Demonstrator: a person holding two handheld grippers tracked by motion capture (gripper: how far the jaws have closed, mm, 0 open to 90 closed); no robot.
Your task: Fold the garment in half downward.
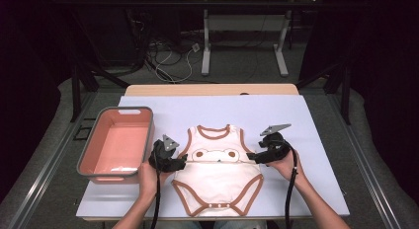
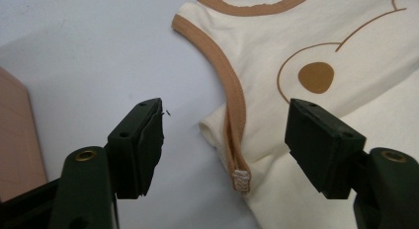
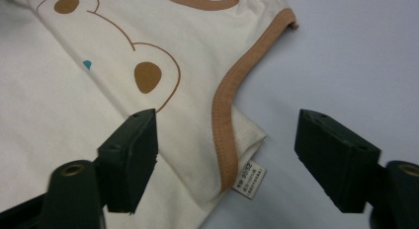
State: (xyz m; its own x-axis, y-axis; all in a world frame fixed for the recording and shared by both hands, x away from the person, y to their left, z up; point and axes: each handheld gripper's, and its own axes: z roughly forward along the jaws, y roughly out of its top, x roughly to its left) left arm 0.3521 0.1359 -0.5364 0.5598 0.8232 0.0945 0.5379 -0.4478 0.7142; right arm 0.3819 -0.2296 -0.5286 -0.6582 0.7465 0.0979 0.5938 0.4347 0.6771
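A cream baby bodysuit (image 1: 217,172) with brown trim is being displayed flat on the pale table (image 1: 306,155), neckline toward 12 o'clock and snap crotch toward 6 o'clock; a bear face is printed across the chest. The left gripper (image 1: 182,162) is being held at the garment's 9 o'clock edge; in the left gripper view (image 2: 225,140) its jaws are standing released, the side seam below the armhole lying between them with no pad pressing on it. The right gripper (image 1: 252,156) is being held at the 3 o'clock edge; in the right gripper view (image 3: 225,155) its jaws are likewise being kept apart over the trimmed armhole and a small white label (image 3: 249,179), untouched. A pink bin (image 1: 118,142) is being noted at 9 o'clock of the bodysuit, just beside the left hand (image 1: 147,177).
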